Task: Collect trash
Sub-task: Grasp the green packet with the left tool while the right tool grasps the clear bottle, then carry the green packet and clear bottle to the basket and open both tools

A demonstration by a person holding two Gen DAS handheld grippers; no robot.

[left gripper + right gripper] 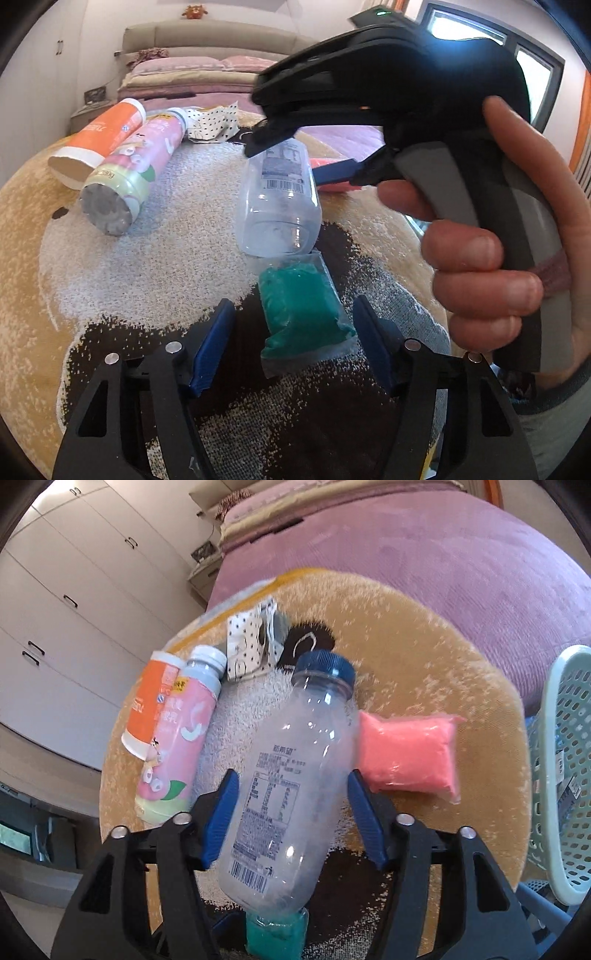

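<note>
Right wrist view: clear bottle [288,775] with a blue cap lies on its side on the round rug [424,664], between the blue fingers of the right gripper [291,812].
Right gripper state: spread wide, a finger on each side of the bottle; I cannot tell whether either touches it.
Left gripper [295,347]: spread, with the green packet [303,314] between its fingers, not pinched.
Neighbours: green packet touches the bottle's base; pink packet [410,753] just beside it; pink bottle [177,746], orange bottle [151,709] and dotted wrapper [247,646] nearby.
Bin: pale green basket [565,768] at the right edge.
Doing it well: squeeze mid-body evenly, since thin plastic probably buckles, then lift clear of the packets.
</note>
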